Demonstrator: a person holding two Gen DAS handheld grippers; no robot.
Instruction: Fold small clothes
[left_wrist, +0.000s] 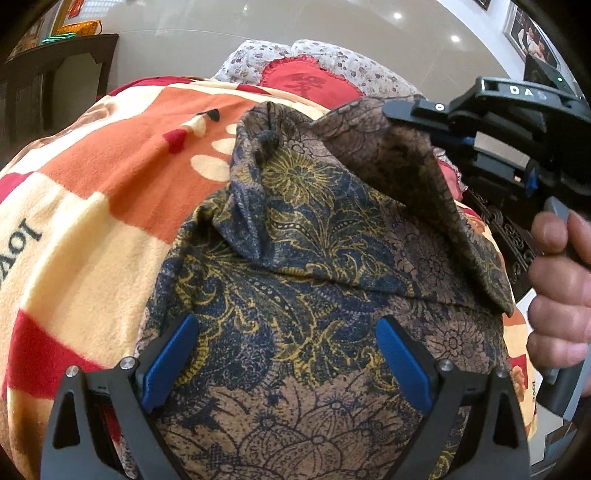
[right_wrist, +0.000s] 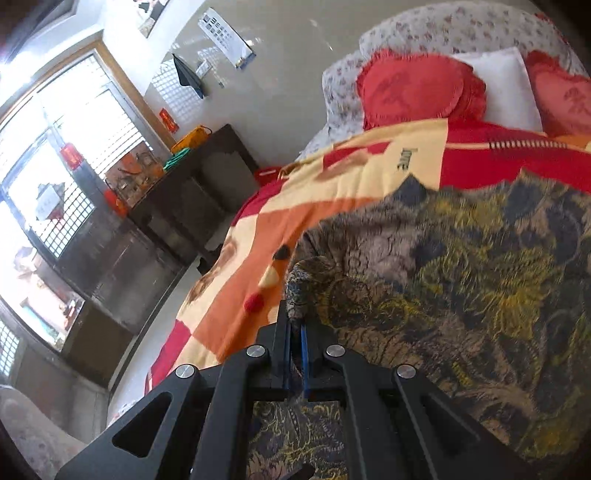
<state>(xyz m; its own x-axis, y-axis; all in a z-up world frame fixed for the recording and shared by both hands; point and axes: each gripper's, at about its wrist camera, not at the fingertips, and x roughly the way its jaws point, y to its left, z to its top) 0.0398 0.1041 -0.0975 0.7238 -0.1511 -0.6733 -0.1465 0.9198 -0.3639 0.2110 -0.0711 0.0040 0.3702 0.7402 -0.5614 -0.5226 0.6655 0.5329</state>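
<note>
A brown, navy and yellow floral garment (left_wrist: 295, 266) lies spread on the bed. My left gripper (left_wrist: 286, 360) hovers over its near part, jaws wide open, with cloth below the blue pads (left_wrist: 170, 362) but nothing pinched. In the left wrist view my right gripper (left_wrist: 404, 107) comes in from the upper right and holds one corner of the garment lifted, folded over the rest. A hand (left_wrist: 557, 280) grips its handle. In the right wrist view the right gripper (right_wrist: 294, 321) is shut on a bunched edge of the garment (right_wrist: 461, 280), which is blurred.
An orange, cream and red blanket (left_wrist: 110, 206) (right_wrist: 332, 192) covers the bed. Red frilled pillows (left_wrist: 306, 79) (right_wrist: 413, 88) and a floral quilt lie at the head. A dark cabinet (right_wrist: 192, 199) stands beside the bed, with a window behind it.
</note>
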